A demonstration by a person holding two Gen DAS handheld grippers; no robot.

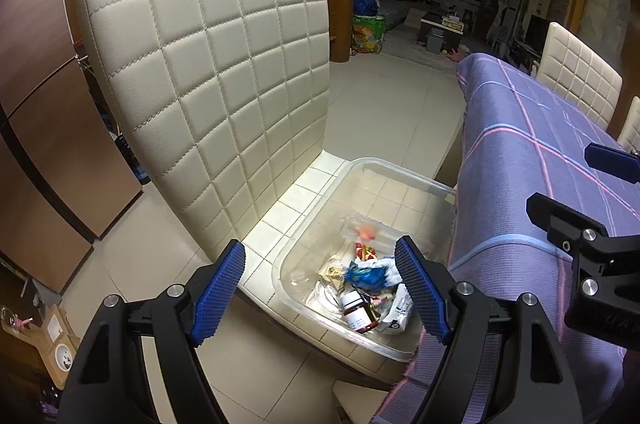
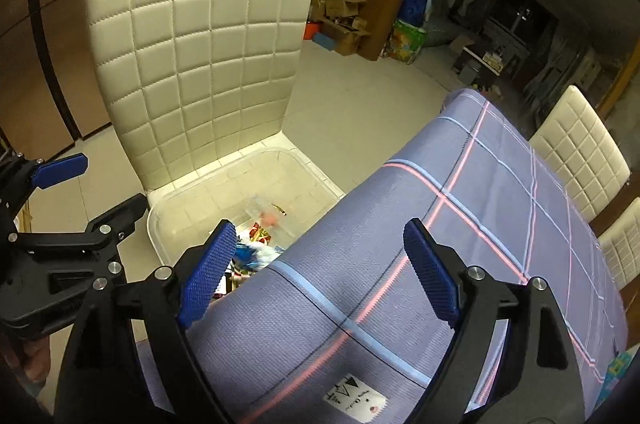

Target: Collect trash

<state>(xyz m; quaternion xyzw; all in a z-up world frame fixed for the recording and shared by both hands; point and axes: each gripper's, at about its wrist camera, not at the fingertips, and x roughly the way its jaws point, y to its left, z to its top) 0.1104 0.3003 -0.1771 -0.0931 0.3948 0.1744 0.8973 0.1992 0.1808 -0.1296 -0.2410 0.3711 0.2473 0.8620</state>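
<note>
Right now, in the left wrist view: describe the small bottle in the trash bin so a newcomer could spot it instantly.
Start at the cream quilted chair; on its seat sits a clear plastic bin beside the purple plaid tablecloth. In the bin's near corner lies a heap of wrappers. The small bottle sits at the heap's near edge: white cap, dark red body, white label, the only rigid item among crumpled packaging.

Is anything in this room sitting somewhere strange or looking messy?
One thing: a clear plastic bin sits on the seat of a cream chair rather than on the floor, next to the table's purple cloth. The wrappers and a small bottle lie inside it; nothing looks spilled.
</note>
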